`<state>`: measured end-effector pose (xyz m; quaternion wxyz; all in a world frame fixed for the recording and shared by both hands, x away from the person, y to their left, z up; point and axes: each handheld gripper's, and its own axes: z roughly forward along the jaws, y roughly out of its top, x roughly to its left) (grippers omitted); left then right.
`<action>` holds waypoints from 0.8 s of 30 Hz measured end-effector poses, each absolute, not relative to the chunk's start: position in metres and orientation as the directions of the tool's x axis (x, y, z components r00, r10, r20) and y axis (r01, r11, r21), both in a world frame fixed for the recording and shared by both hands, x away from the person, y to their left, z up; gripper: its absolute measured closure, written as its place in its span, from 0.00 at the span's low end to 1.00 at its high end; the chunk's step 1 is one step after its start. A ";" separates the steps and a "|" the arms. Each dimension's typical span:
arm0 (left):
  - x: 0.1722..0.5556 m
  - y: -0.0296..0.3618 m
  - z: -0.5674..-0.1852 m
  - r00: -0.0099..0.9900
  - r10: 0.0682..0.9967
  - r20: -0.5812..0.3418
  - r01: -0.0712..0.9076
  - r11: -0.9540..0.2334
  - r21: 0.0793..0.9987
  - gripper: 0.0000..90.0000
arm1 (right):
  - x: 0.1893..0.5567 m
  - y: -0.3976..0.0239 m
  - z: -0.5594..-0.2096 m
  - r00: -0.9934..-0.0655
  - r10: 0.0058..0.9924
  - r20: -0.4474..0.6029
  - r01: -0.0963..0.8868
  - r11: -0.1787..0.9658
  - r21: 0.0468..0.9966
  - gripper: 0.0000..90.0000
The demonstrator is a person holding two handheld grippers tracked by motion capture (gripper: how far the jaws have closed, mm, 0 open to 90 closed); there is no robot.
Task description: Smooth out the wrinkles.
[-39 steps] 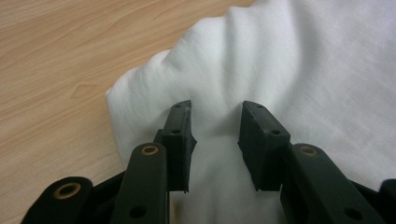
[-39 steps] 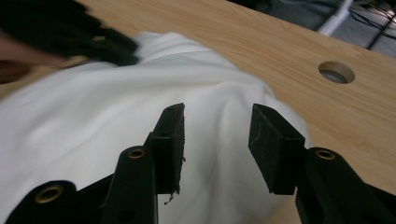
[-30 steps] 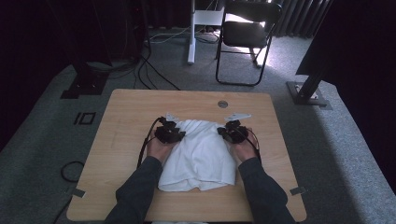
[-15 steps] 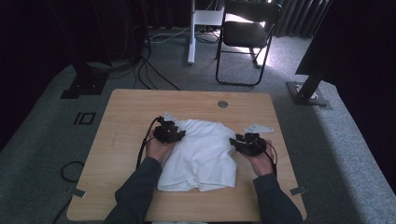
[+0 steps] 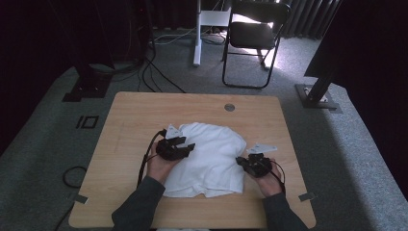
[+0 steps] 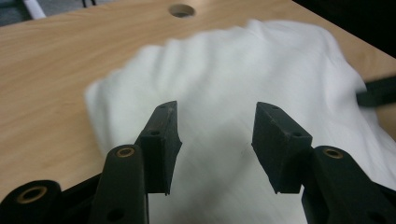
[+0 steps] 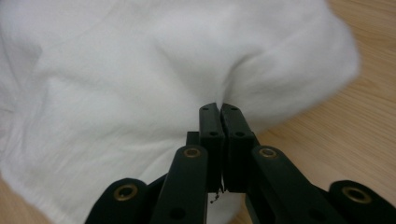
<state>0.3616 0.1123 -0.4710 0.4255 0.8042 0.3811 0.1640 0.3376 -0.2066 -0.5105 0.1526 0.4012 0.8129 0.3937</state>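
Observation:
A white cloth [image 5: 211,154] lies crumpled in the middle of the wooden table [image 5: 144,110]. My left gripper [image 5: 190,147] hovers over the cloth's left part. Its jaws have just been opening and stand open [image 6: 217,116], with the cloth [image 6: 233,70] lying beyond them and nothing pressed between the pads. My right gripper [image 5: 240,161] is at the cloth's right edge. Its jaws [image 7: 218,106] are together, and folds of the cloth [image 7: 116,70] gather at their tips, pinched there.
A round cable hole [image 5: 229,107] sits near the table's far edge. A folding chair [image 5: 255,33] and cables stand on the floor beyond the table. The other gripper's black jaw [image 6: 378,91] shows at the right edge of the left gripper view.
My right hand has moved from the cloth's far right corner toward the near right side. My left hand has shifted slightly nearer, over the cloth.

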 end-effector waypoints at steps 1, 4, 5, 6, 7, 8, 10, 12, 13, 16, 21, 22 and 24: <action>0.358 0.112 -0.472 0.658 0.750 -0.063 0.475 -0.349 0.808 0.57 | 0.335 -0.213 -0.511 -0.627 0.776 0.074 0.536 0.360 0.764 0.99; 0.344 0.111 -0.480 0.665 0.743 -0.075 0.478 -0.347 0.807 0.57 | 0.331 -0.223 -0.520 -0.616 0.781 0.102 0.565 0.347 0.748 0.99; 0.340 0.111 -0.483 0.670 0.739 -0.072 0.477 -0.354 0.805 0.57 | 0.331 -0.224 -0.524 -0.616 0.780 0.111 0.575 0.348 0.740 0.99; 0.336 0.110 -0.487 0.674 0.736 -0.063 0.478 -0.369 0.797 0.56 | 0.331 -0.225 -0.528 -0.616 0.779 0.116 0.580 0.349 0.736 0.99; 0.333 0.110 -0.492 0.674 0.736 -0.058 0.481 -0.379 0.790 0.56 | 0.332 -0.224 -0.532 -0.615 0.780 0.112 0.588 0.360 0.724 0.99; 0.331 0.109 -0.497 0.674 0.737 -0.056 0.486 -0.384 0.785 0.56 | 0.333 -0.222 -0.534 -0.613 0.783 0.107 0.592 0.366 0.718 0.99; 0.328 0.108 -0.505 0.667 0.743 -0.049 0.492 -0.391 0.778 0.55 | 0.336 -0.218 -0.537 -0.613 0.784 0.094 0.595 0.381 0.708 0.98; 0.325 0.108 -0.512 0.656 0.753 -0.054 0.501 -0.382 0.776 0.55 | 0.341 -0.215 -0.541 -0.605 0.792 0.084 0.605 0.389 0.695 0.98; 0.324 0.107 -0.515 0.649 0.759 -0.051 0.504 -0.380 0.776 0.55 | 0.343 -0.213 -0.543 -0.602 0.794 0.078 0.608 0.393 0.690 0.98; 0.321 0.106 -0.519 0.637 0.771 -0.026 0.498 -0.386 0.777 0.55 | 0.351 -0.206 -0.548 -0.602 0.796 0.062 0.612 0.411 0.676 0.97; 0.324 0.108 -0.521 0.611 0.791 -0.036 0.516 -0.363 0.775 0.56 | 0.367 -0.194 -0.550 -0.586 0.809 0.044 0.614 0.408 0.675 0.97; 0.326 0.109 -0.522 0.605 0.796 -0.039 0.520 -0.357 0.776 0.56 | 0.370 -0.192 -0.549 -0.581 0.813 0.041 0.617 0.407 0.674 0.97; 0.329 0.111 -0.522 0.584 0.811 -0.028 0.527 -0.353 0.773 0.56 | 0.378 -0.187 -0.549 -0.574 0.818 0.036 0.617 0.403 0.676 0.97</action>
